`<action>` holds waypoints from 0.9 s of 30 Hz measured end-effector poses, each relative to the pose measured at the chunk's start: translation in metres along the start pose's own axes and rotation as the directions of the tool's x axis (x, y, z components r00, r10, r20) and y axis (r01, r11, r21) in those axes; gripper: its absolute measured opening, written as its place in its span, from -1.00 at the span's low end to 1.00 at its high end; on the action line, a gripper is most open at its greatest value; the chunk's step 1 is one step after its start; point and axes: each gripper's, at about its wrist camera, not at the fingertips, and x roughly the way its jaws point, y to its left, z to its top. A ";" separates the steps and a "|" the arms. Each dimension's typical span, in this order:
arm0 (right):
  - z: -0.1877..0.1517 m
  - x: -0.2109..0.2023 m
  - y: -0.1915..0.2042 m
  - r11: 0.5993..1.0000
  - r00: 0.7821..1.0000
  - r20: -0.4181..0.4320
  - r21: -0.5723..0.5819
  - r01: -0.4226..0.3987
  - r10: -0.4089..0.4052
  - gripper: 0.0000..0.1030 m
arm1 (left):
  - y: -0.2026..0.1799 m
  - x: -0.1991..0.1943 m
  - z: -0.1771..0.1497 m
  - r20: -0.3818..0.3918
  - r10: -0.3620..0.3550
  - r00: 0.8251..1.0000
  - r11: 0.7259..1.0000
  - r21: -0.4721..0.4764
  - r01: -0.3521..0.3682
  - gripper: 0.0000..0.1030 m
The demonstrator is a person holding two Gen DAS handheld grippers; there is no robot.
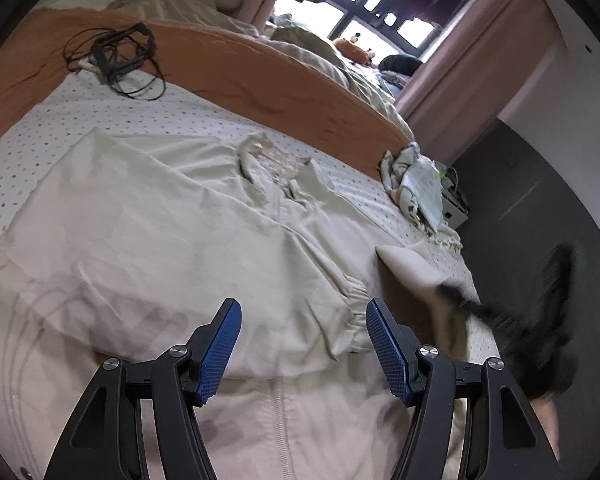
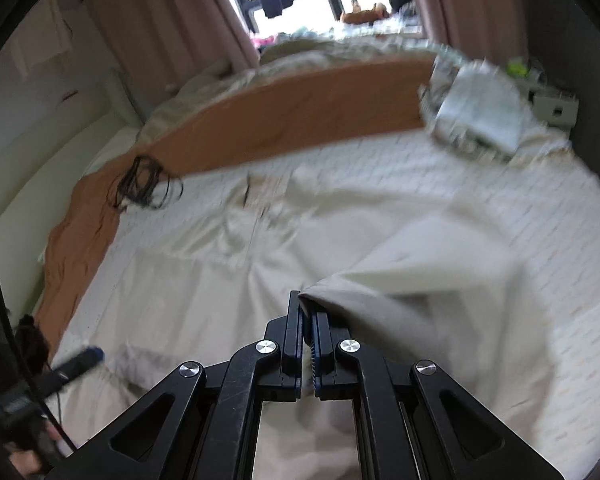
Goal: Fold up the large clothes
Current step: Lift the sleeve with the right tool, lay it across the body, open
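Right wrist view shows our beige jacket (image 2: 204, 280) spread across the dotted bedsheet (image 2: 480, 168), zipper up, one side already folded in. Our right gripper (image 2: 309, 320) is pinched tight on a corner of its right side and carries it over the body; blur hides how much cloth sits between the pads, probably just the edge. A thin bite like that could slip, dropping the flap crooked. Our left gripper (image 1: 302, 344) hangs wide apart and empty above the elastic hem (image 1: 352, 300), so nothing pins the jacket; dragging may shift it toward the black cables (image 1: 120, 56).
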 end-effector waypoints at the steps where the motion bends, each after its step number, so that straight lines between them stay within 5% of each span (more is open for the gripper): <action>1: -0.008 0.010 0.003 1.000 1.000 -0.025 0.008 -0.004 0.004 -0.89 | 0.003 0.000 0.000 -0.001 0.003 1.000 1.000 -0.010 -0.003 0.28; 3: -0.027 0.034 0.009 0.999 0.994 -0.107 0.034 -0.011 0.015 -0.84 | 0.013 0.000 0.002 -0.004 0.014 1.000 0.999 -0.041 -0.014 0.28; 5: -0.045 0.056 0.014 0.997 0.973 -0.224 0.053 -0.050 0.060 -0.60 | 0.019 0.001 0.004 -0.002 0.022 1.000 0.998 -0.063 -0.022 0.28; 6: -0.054 0.062 0.017 0.996 0.960 -0.269 0.047 -0.073 0.083 -0.31 | 0.022 0.001 0.005 0.000 0.025 1.000 0.997 -0.072 -0.025 0.28; 10: -0.063 0.044 0.019 0.997 0.955 -0.288 -0.010 -0.071 0.066 0.17 | 0.023 0.004 0.002 -0.011 0.028 1.000 0.997 -0.077 -0.029 0.28; 14: -0.055 0.006 0.003 0.997 0.966 -0.249 0.005 -0.071 0.070 0.32 | 0.020 0.009 -0.005 -0.035 0.035 0.999 0.997 -0.061 -0.037 0.28; 18: -0.059 -0.025 -0.034 0.998 0.975 -0.221 0.048 0.033 -0.022 0.35 | 0.012 0.007 -0.012 -0.034 0.033 0.999 0.999 -0.028 -0.034 0.28; 27: -0.086 -0.042 -0.098 0.967 0.953 -0.275 0.180 0.179 -0.125 0.35 | 0.023 -0.015 -0.031 -0.008 0.038 0.999 0.999 -0.035 -0.039 0.28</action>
